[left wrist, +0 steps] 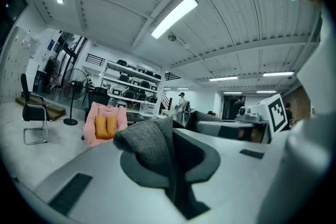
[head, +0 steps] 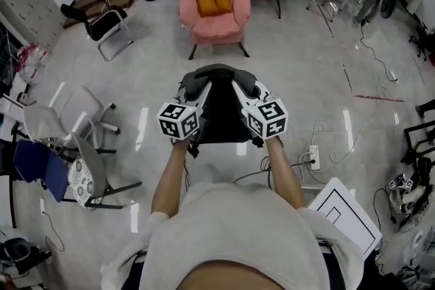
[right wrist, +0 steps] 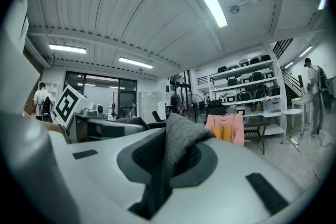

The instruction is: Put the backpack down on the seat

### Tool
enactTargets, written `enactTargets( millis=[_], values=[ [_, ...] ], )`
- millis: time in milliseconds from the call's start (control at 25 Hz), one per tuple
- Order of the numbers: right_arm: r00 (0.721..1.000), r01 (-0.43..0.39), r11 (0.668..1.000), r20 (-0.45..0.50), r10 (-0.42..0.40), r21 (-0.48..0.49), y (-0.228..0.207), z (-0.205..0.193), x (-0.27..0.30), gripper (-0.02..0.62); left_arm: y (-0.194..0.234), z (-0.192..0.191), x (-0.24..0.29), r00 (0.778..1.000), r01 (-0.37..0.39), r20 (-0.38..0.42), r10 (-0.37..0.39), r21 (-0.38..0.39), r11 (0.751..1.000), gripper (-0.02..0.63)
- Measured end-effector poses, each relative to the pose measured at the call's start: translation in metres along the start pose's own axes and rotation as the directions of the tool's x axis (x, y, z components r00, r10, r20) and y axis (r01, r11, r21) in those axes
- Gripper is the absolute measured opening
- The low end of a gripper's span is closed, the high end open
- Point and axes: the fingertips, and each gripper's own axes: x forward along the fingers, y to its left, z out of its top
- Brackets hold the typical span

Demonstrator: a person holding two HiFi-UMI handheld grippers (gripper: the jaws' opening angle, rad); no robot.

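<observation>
**Straight ahead to the pink armchair (head: 214, 24)**

Our left gripper (head: 204, 87) and right gripper (head: 238, 87) each pinch a grey shoulder strap (left wrist: 149, 147), with the black backpack (head: 221, 120) hanging between them. The pink armchair stands well beyond, centred, neither gripper nearer.

**Head view:** camera above the person, facing forward and steeply down. The left gripper (head: 204, 87) and right gripper (head: 238, 87) lie near, and the pink armchair (head: 213, 0) lies far ahead.

**Left gripper view:** camera riding on that gripper, facing along its jaws and slightly upward, very close to the grey strap (left wrist: 149, 144) pinched between them.

**Right gripper view:** mirrored arrangement, equally close to a second grey strap (right wrist: 176, 147).

**Shared field:** all three views include the pink armchair. Each gripper view also catches the other gripper's marker cube (left wrist: 276, 111) at its inner side.
</observation>
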Motion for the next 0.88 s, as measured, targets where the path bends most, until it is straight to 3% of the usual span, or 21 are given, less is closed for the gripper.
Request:
enactTargets(
  millis=[400, 880],
  values=[
    [1.0, 0.023, 1.0, -0.019, -0.023, -0.001, -0.055, -0.01, 0.06, 0.028, 0.053, -0.001, 0.065, 1.0, 0.02, -0.003, -0.02, -0.007, 1.0, 0.034],
    [0.995, 0.081, 0.997, -0.052, -0.081, -0.004, -0.136, 0.017, 0.213, 0.029, 0.191, 0.047, 0.17, 0.997, 0.077, 0.02, -0.076, -0.06, 0.995, 0.034]
  ],
)
